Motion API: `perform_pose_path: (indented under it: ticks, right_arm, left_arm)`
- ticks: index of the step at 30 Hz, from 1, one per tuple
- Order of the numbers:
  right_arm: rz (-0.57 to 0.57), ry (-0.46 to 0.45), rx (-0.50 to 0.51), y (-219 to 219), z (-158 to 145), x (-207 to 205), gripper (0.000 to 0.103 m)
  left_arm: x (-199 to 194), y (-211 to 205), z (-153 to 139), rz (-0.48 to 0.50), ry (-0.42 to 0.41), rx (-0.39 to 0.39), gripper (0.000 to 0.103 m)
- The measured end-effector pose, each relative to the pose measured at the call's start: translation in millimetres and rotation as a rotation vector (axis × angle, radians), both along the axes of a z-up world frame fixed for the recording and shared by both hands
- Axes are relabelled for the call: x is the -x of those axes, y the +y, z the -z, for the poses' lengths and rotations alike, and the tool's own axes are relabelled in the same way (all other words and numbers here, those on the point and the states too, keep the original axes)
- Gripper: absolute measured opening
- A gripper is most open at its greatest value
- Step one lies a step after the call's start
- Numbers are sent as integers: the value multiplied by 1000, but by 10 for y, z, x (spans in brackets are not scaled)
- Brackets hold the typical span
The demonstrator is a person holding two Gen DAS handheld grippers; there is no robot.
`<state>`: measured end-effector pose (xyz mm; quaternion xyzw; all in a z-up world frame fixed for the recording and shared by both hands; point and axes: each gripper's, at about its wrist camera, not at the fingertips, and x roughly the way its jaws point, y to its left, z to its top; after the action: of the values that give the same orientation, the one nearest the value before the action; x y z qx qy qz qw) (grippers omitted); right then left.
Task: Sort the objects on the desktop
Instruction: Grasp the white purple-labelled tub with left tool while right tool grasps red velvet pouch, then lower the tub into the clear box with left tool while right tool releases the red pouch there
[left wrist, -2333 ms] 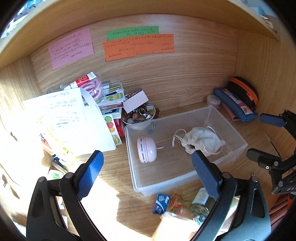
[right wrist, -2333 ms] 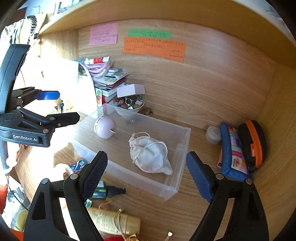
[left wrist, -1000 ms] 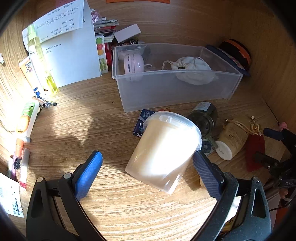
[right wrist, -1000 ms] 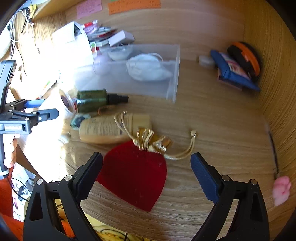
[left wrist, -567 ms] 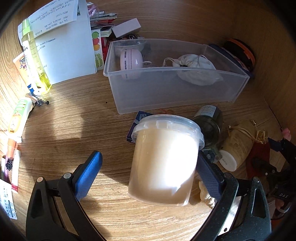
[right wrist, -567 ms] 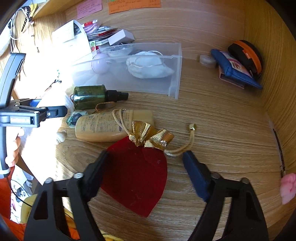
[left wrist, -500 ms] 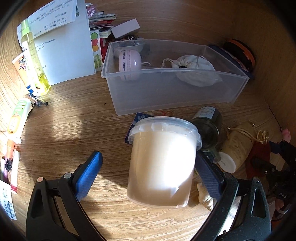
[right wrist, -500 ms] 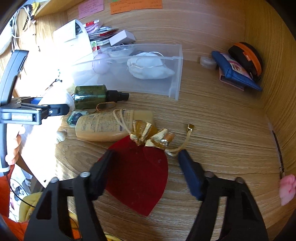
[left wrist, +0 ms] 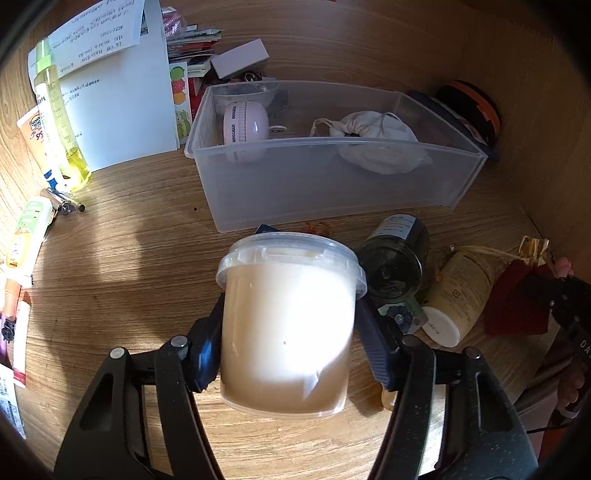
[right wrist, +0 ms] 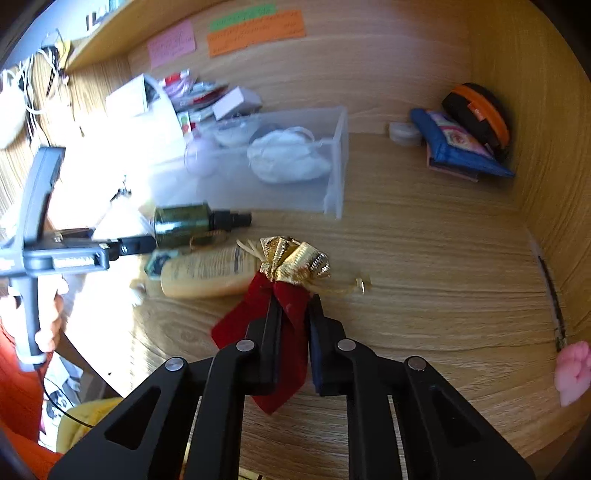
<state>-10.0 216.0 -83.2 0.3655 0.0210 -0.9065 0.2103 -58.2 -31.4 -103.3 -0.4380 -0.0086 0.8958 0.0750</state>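
The left gripper (left wrist: 288, 350) pinches a white tub (left wrist: 286, 325) with a clear lid. Its two blue fingers (left wrist: 373, 354) press on the tub's sides. The tub stands upright, in front of the clear box (left wrist: 332, 184) on the wooden desk (left wrist: 129, 251).

The right gripper (right wrist: 293, 325) is squeezed tight on a red bag (right wrist: 277, 314). The bag is bunched up between the fingers. Its gold top (right wrist: 291, 264) pokes out past the fingertips, and a gold cord (right wrist: 347, 286) trails onto the desk.

Inside the clear box there is a round pink timer (left wrist: 245, 127) at the left end and a white cloth bag (left wrist: 376, 146) at the right end.

Between the box and the tub, a dark green bottle (left wrist: 397, 258) lies on its side. Just beside it lies a tan bottle (left wrist: 456, 295) with a white cap. In the right view the tan bottle touches the red bag.

At the left of the desk a tall yellow bottle (left wrist: 59, 122) stands in front of white paper (left wrist: 118, 99). A few tubes (left wrist: 26, 236) lie near the desk's left edge.

Back in the right corner there is a blue pouch (right wrist: 458, 147) and a black and orange case (right wrist: 476, 110), close together. A small round white thing (right wrist: 404, 133) sits just beside the pouch. Pink, green and orange notes (right wrist: 255, 29) are stuck on the back wall.
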Motion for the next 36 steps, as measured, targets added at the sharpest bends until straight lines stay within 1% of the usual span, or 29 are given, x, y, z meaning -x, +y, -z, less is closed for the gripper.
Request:
perform_pose_path:
  ticks: [3, 5, 8, 13, 21, 28, 36]
  right_arm:
    - [13, 24, 19, 40, -107, -28, 11]
    - [17, 36, 26, 67, -185, -31, 11]
    - [18, 52, 29, 92, -286, -32, 11]
    - [16, 90, 39, 131, -439, -6, 11]
    - [3, 147, 48, 94, -652, 70, 11]
    - [-11, 191, 70, 50, -867, 216, 11]
    - [-43, 267, 85, -78, -1202, 431, 11]
  left_arm:
    - [-19, -30, -11, -8, 4, -2, 62]
    - [-41, -76, -47, -17, 14, -8, 58]
    - [-78, -147, -121, -31, 32, -23, 58]
    - [-143, -238, -230, -46, 69, -4, 58]
    - [-219, -345, -380, -68, 105, -20, 58]
    - [-280, -404, -677, -71, 180, -19, 58]
    - [-182, -435, -1048, -57, 254, -16, 58]
